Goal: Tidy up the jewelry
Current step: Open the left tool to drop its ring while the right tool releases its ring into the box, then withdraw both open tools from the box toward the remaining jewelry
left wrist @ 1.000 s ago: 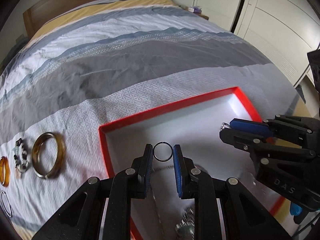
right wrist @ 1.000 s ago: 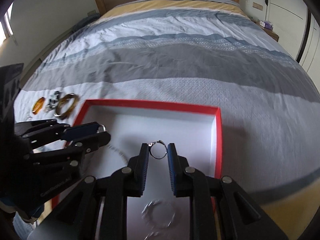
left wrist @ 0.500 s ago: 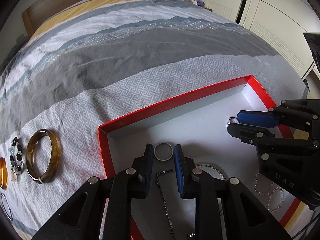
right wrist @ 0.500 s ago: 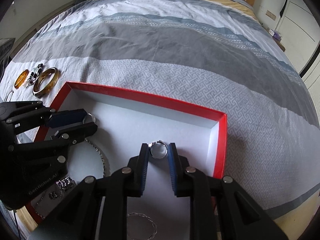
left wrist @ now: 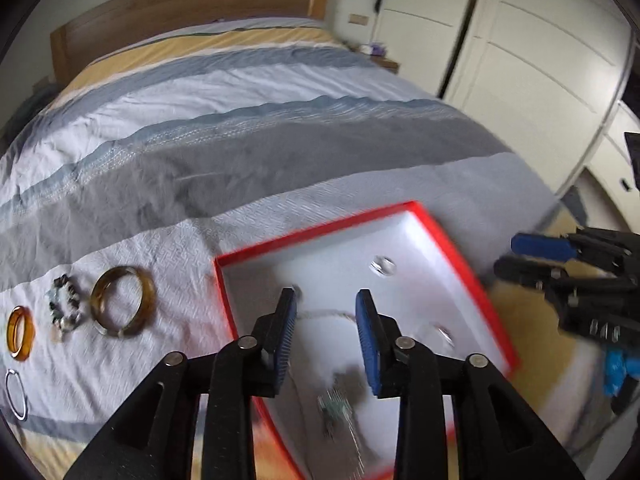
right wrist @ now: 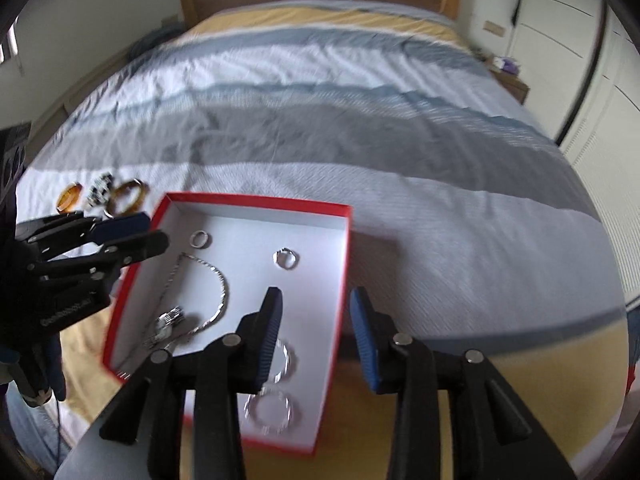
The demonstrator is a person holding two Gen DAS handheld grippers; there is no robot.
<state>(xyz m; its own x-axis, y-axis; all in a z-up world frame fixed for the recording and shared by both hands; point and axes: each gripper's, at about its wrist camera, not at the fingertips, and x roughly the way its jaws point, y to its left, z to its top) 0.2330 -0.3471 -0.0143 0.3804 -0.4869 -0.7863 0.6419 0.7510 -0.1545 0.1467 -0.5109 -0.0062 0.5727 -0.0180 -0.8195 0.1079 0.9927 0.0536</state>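
Right wrist view took in a bed (right wrist: pixel 360 152) under a striped cover, with a red box (right wrist: pixel 338 280) lying on it near the foot. Inside the white-floored box lay a chain (right wrist: pixel 212 280) at 9 o'clock, two hoops (right wrist: pixel 276 384) at 6 o'clock, and two rings: one ring (right wrist: pixel 199 239) at 11 o'clock, another ring (right wrist: pixel 286 259) at 1 o'clock, both lying loose. On the cover at 10 o'clock of the box sat an amber bangle (right wrist: pixel 127 197), a bead bracelet (right wrist: pixel 99 192) and an orange bangle (right wrist: pixel 69 197) in a row. The right tool (right wrist: pixel 314 320) hung over the box's right wall, jaws opening, nothing between them. The left tool (left wrist: pixel 326 320) hung over the box's left part, jaws likewise opening and empty.
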